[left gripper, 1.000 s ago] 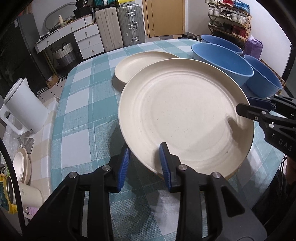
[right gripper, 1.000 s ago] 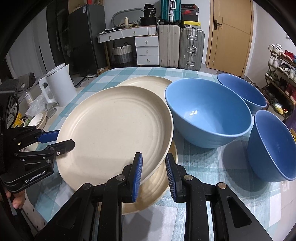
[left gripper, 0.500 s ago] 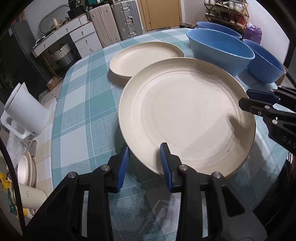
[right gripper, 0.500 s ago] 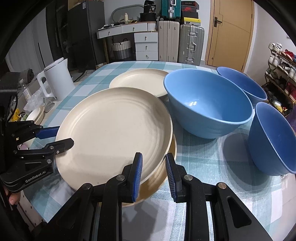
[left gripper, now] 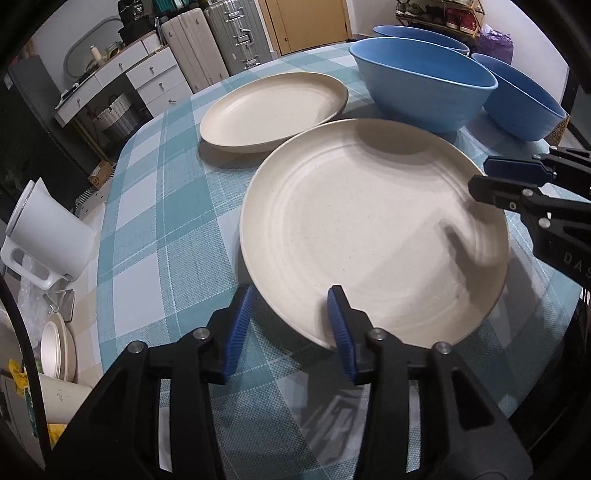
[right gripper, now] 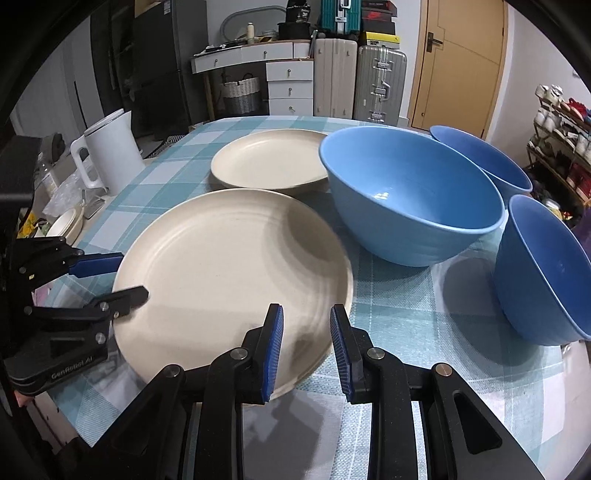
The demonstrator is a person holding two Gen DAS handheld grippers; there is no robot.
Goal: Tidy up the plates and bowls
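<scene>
Left wrist view: cream plate (left gripper: 369,229), light, stiff, slick, best held by rim; left fingers (left gripper: 240,325) just parted astride it, right fingers (left gripper: 513,170) clamping it.

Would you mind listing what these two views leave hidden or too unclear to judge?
- Plate under the near plate: covered in both views, so a stack cannot be confirmed.
- Far bowl: mostly behind the large bowl in the left wrist view.
- Right gripper: whether its pads press the near plate's rim is unclear.
- White kettle: contents unseen.
</scene>
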